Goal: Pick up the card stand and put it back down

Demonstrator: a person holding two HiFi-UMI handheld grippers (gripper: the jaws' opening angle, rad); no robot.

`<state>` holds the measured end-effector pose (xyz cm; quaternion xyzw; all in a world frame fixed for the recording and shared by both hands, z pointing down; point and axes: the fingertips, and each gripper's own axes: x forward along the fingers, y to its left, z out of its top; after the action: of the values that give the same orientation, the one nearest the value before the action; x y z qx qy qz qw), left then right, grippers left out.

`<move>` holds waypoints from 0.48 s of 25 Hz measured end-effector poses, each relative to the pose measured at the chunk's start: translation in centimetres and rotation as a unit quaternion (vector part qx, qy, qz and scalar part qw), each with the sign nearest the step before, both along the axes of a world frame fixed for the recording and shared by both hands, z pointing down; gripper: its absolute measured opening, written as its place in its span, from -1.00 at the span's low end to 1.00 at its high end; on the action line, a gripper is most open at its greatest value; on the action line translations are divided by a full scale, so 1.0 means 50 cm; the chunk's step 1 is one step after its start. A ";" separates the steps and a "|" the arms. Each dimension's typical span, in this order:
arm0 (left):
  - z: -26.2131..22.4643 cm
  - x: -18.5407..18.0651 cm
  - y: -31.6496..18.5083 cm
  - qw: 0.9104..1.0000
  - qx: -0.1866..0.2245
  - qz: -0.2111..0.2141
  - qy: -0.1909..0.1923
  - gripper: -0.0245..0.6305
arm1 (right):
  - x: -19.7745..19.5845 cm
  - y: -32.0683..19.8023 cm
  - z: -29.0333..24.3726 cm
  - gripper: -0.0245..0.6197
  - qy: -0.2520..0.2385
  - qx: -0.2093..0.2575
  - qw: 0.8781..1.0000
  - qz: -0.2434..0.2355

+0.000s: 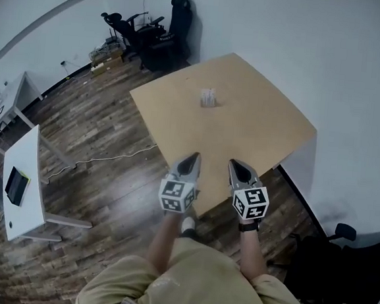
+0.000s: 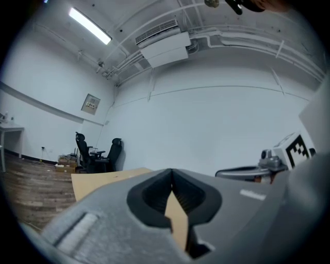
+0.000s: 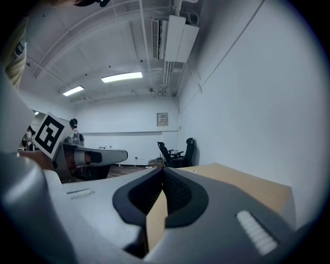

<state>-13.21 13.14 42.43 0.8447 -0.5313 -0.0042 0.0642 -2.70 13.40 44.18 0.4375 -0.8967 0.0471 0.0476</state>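
The grey left gripper (image 1: 191, 159) and right gripper (image 1: 236, 165) are held closed, empty; unless opened, the small clear card stand (image 1: 208, 98) may be toppled on the pale wooden table (image 1: 271, 129).

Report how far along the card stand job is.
Done: nothing visible; the card stand stands alone on the far part of the table. In hand: nothing; the left tongs and right tongs are shut and empty, by the near edge. Left: reach, lift the stand, set it down.
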 end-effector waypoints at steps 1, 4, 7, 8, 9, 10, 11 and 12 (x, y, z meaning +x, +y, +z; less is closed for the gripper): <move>-0.010 -0.010 -0.032 1.000 0.004 0.005 -0.001 -0.91 | -0.010 -0.031 0.000 -0.91 0.006 -0.006 1.000 0.005; -0.023 -0.043 -0.121 1.000 0.010 0.016 0.000 -0.91 | -0.051 -0.115 0.005 -0.91 0.021 -0.022 1.000 0.001; -0.010 -0.073 -0.204 0.999 0.010 0.030 -0.005 -0.92 | -0.094 -0.196 0.018 -0.91 0.025 -0.032 0.999 -0.008; -0.005 -0.081 -0.229 0.999 0.010 0.034 -0.006 -0.92 | -0.105 -0.221 0.023 -0.91 0.026 -0.037 0.999 -0.008; 0.000 -0.089 -0.251 0.999 0.010 0.039 -0.008 -0.92 | -0.114 -0.243 0.025 -0.91 0.025 -0.043 0.999 -0.005; 0.005 -0.097 -0.269 0.999 0.007 0.044 -0.009 -0.92 | -0.120 -0.261 0.026 -0.91 0.021 -0.047 0.999 0.003; 0.013 -0.106 -0.283 0.999 0.004 0.049 -0.012 -0.92 | -0.124 -0.275 0.025 -0.91 0.011 -0.048 0.999 0.015; 0.023 -0.116 -0.299 0.998 -0.001 0.053 -0.014 -0.92 | -0.128 -0.288 0.026 -0.91 0.001 -0.046 0.999 0.029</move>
<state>-19.01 -1.79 43.58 0.8718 -0.4862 0.0113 0.0577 -9.09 -1.00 45.49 0.4606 -0.8806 0.0894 0.0669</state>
